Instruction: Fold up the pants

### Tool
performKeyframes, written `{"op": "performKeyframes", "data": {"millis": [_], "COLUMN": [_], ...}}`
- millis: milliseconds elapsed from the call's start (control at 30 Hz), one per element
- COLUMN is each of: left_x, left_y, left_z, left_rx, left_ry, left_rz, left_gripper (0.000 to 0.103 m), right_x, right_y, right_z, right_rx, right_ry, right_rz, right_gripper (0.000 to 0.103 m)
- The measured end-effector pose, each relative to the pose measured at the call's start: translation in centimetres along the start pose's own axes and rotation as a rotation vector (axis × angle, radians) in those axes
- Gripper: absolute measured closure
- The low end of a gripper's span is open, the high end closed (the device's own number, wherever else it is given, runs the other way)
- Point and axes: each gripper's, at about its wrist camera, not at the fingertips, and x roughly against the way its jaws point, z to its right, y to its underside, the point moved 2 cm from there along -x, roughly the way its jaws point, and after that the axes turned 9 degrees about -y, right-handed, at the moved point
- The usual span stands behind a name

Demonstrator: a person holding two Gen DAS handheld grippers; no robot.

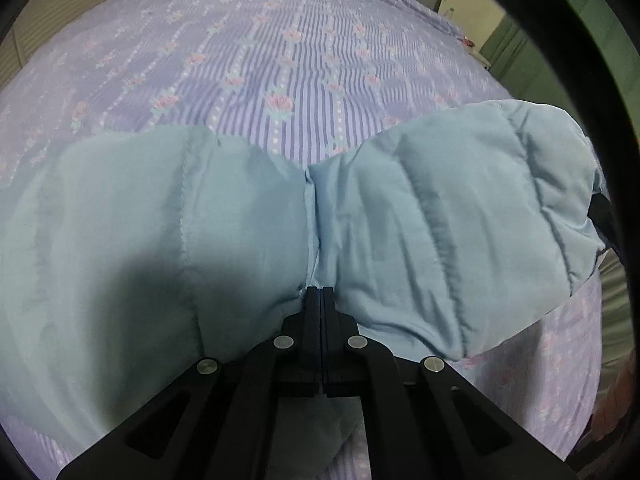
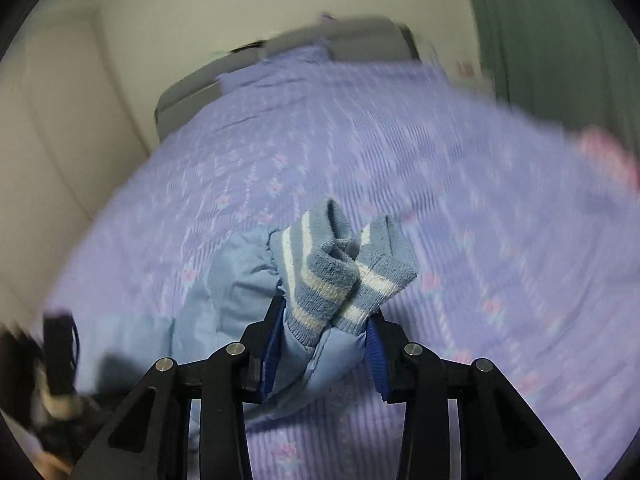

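Bed under my grippers

I see the bed (image 1: 280,52) in lilac striped floral sheet; light blue padded pants (image 1: 440,220) lie on it just ahead of my left gripper.

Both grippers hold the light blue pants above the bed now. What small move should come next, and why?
Probably carry the right gripper, which grips the two striped cuffs together, toward the left gripper and lay the cuffs down there. The left gripper is shut on the pants at the middle seam, so the legs would fold over onto the purple bedspread.
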Motion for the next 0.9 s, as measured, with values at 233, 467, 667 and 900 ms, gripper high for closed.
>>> {"op": "performKeyframes", "data": {"millis": [233, 467, 667, 900], "left_x": [9.5, 15.1, 16.4, 15.5], "left_y": [-0.3, 2.4, 5.3, 7.5], "left_z": [-4.1, -12.7, -19.1, -24.2], "left_rx": [0.054, 0.103, 0.154, 0.187], "left_ry": [-0.042, -0.122, -0.151, -0.170], "left_rz": [0.178, 0.260, 0.272, 0.248], "left_gripper": [0.093, 0.089, 0.089, 0.089], "right_x": [3.2, 5.1, 4.5, 0.8], "right_y": [-1.8, -1.6, 0.2, 3.9], "right_z": [-6.9, -16.2, -24.3, -30.6], "right_rx": [0.245, 0.433, 0.535, 0.610], "right_ry": [0.036, -0.026, -0.123, -0.200], "right_rz": [0.048, 0.080, 0.074, -0.009], "right_gripper": [0.064, 0.064, 0.064, 0.064]}}
